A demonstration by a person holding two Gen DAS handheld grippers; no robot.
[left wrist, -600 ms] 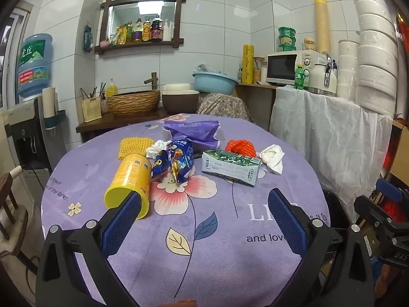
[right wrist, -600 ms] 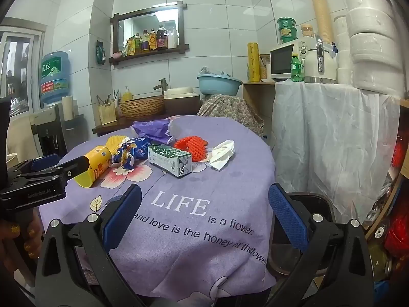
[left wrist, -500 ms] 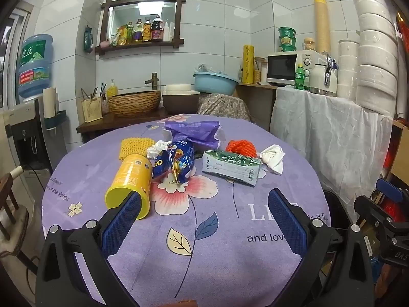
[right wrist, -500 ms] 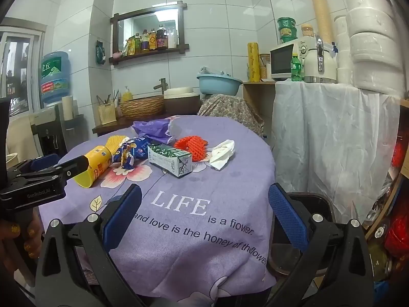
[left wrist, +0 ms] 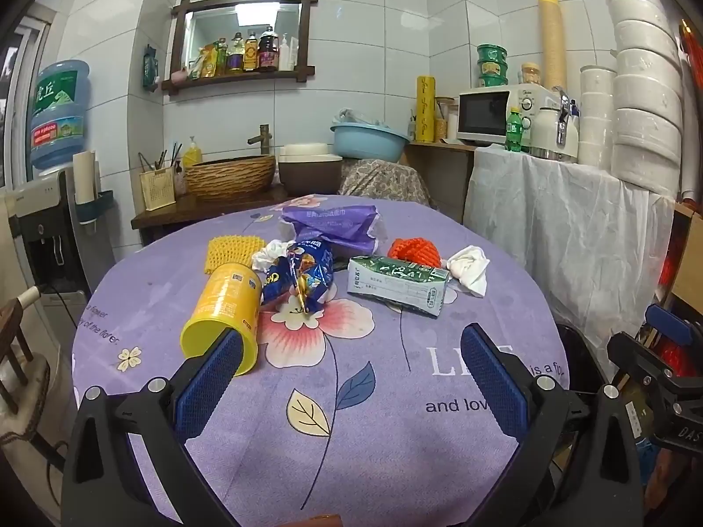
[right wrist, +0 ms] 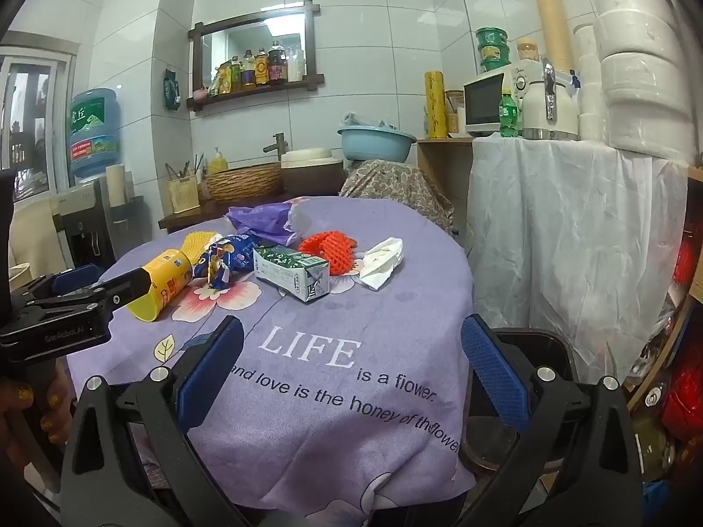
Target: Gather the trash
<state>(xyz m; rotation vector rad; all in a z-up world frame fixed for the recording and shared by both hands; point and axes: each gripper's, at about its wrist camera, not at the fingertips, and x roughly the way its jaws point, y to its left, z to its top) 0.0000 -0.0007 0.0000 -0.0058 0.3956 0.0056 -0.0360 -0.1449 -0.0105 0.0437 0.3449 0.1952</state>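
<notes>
nothing looks collected yet: the can [left wrist: 224, 303], snack bag [left wrist: 303, 274], carton [left wrist: 397, 279], orange net [left wrist: 415, 251] and tissue [left wrist: 469, 263] all lie on the desk [left wrist: 351, 395]. both grippers' fingers, left [left wrist: 349, 384] and right [right wrist: 351, 375], are spread wide and empty (a dark bin [right wrist: 534, 351] waits beside the desk).

White-tiled walls [left wrist: 373, 44], wood-framed mirror shelf [left wrist: 241, 39] lined with bottles, basket sink [left wrist: 230, 175] on a dark counter, water dispenser [left wrist: 52, 202] left, microwave [left wrist: 487, 116] on a draped cabinet [left wrist: 562, 219] right.
</notes>
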